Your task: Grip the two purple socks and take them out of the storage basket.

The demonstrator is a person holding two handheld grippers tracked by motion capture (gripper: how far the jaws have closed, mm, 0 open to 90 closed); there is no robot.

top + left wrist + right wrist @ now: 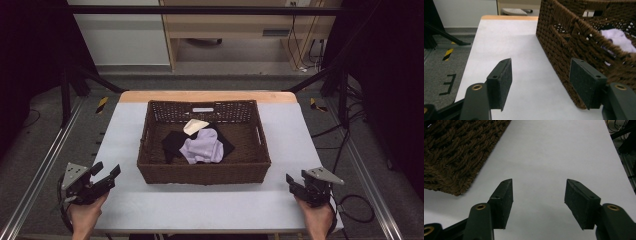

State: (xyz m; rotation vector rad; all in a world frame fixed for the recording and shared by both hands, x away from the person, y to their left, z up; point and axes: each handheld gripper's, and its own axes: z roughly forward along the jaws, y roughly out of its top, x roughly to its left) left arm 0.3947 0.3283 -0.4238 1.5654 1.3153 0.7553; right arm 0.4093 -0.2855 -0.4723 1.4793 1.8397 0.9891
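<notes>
While both hands rest low at the near corners of the counter (210, 205), the scene reads as follows.

Left gripper (106, 174): held at the near left corner of the counter, jaws spread wide with nothing between them; in the left gripper view (541, 82) bare counter lies between the pads and the basket's corner stands just beside one jaw.
Right gripper (293, 183): held at the near right corner, jaws wide apart and empty; the right gripper view (538, 200) has bare counter between them and the basket's corner off to one side.
Basket (200, 174): brown wicker, rectangular, standing in the middle of the counter between the two grippers, well apart from the right one.
Lilac cloth (203, 146): crumpled inside the basket, lying on top of the dark one.
Black cloth (173, 141): spread over the basket's floor.
Cream cloth (194, 126): small, toward the basket's far wall, touching the lilac cloth.
Hands: one grips each gripper from the near edge.
</notes>
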